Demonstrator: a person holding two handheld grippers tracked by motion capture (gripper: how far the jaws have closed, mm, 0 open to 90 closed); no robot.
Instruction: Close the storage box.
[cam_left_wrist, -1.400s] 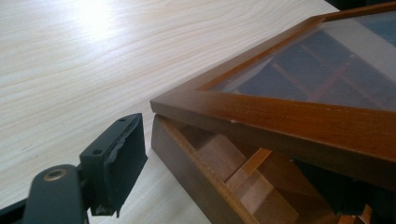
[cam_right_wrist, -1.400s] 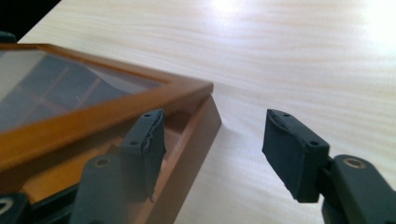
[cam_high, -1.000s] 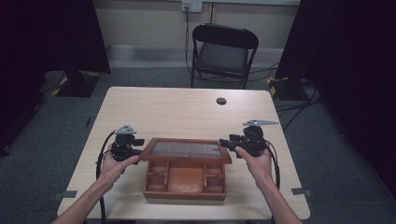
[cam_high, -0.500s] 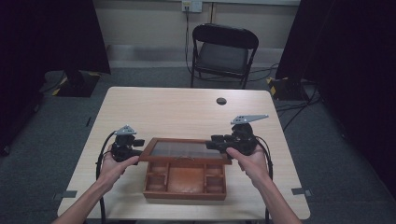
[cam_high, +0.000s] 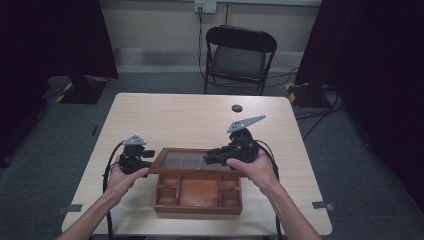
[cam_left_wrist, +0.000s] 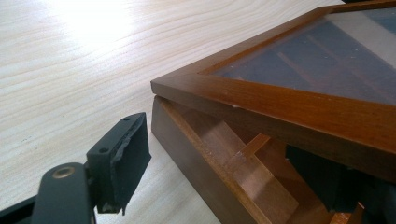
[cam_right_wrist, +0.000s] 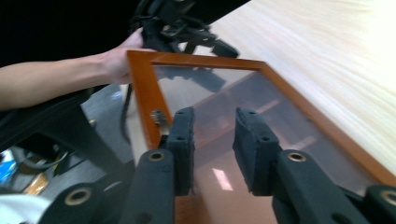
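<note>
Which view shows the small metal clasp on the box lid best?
Right gripper view: the small metal clasp sits clearly on the glass-paned wooden lid's frame, beside the right hand-held gripper. In the high view it is too small to tell; the left gripper view shows the lid's corner.

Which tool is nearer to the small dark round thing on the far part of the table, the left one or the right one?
Right. The right tool, over the box lid, lies almost straight below the dark round thing in the high view. The left tool sits at the lid's left corner, farther off.

Reddish-brown wooden box; pale wood-grain table; black tools; black chair.
</note>
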